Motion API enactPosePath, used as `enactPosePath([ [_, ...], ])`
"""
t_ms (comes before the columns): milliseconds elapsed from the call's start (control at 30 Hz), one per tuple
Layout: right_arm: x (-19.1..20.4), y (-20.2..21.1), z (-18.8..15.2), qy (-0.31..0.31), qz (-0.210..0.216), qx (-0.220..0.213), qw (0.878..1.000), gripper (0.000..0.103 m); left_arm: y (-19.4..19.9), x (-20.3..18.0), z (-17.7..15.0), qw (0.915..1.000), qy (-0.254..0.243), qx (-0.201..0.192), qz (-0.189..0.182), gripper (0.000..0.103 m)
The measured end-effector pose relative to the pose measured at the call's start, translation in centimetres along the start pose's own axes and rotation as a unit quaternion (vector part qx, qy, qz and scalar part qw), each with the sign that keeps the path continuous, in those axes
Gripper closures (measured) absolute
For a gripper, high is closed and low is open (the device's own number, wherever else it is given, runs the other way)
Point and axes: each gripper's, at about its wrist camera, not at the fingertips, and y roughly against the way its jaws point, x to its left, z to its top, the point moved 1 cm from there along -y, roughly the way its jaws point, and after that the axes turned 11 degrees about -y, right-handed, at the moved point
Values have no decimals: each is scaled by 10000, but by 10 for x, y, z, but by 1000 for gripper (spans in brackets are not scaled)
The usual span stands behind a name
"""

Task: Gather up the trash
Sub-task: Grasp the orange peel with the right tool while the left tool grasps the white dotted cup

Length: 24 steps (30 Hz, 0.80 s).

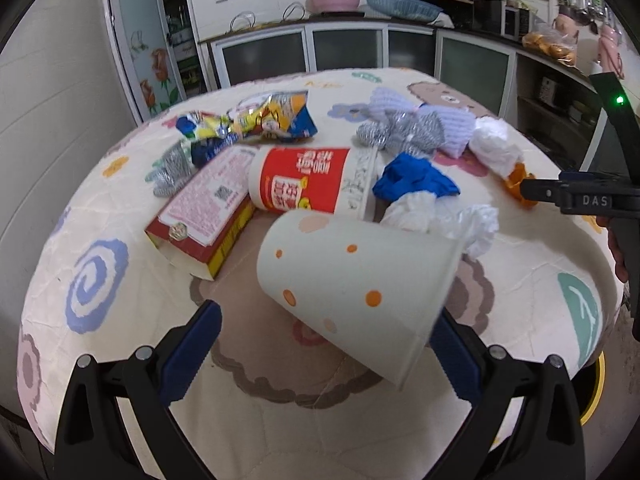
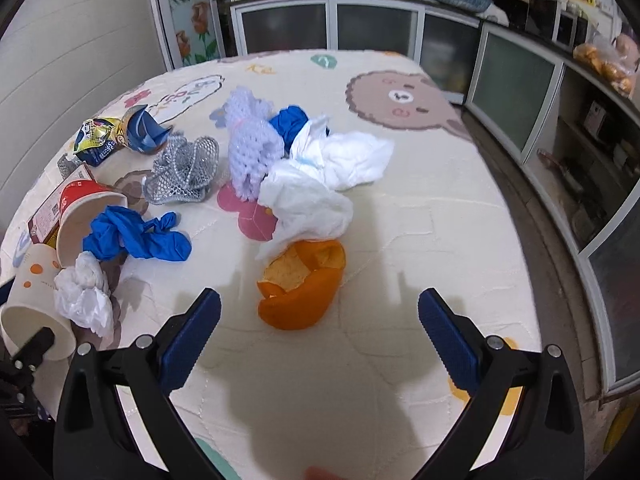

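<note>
Your left claw (image 1: 320,344) is spread wide around the dotted paper cup (image 1: 360,280) at frame centre, not yet clamped. Centre the cup wall between both pads, then squeeze gently; paper crushes. Your right claw (image 2: 320,336) is likewise released and empty, near the orange peel (image 2: 300,288). Only the right view shows the peel whole on the counter (image 2: 420,216).

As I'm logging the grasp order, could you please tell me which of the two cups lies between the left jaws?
The dotted cup, white with orange dots; the red cup lies on its side farther back, beside the box.
</note>
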Motion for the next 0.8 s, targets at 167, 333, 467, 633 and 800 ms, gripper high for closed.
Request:
enactPosePath([
  [167, -2, -14, 5, -41, -54, 193, 9998, 29, -18, 9, -2, 9988, 315, 289, -251, 7],
  [333, -3, -22, 3, -140, 59, 407, 9991, 47, -21, 19, -4, 9976, 554, 267, -316, 21],
  [467, -2, -22, 3, -238, 143, 448, 9986, 69, -19, 24, -3, 9971, 673, 213, -298, 56],
  [633, -7, -15, 3, -516, 329, 425, 9972, 81, -16, 36, -2, 9960, 829, 95, -320, 93],
  [800, -10, -5, -3, -634, 387, 382, 9965, 85, -5, 44, -3, 9954, 880, -84, -370, 99],
])
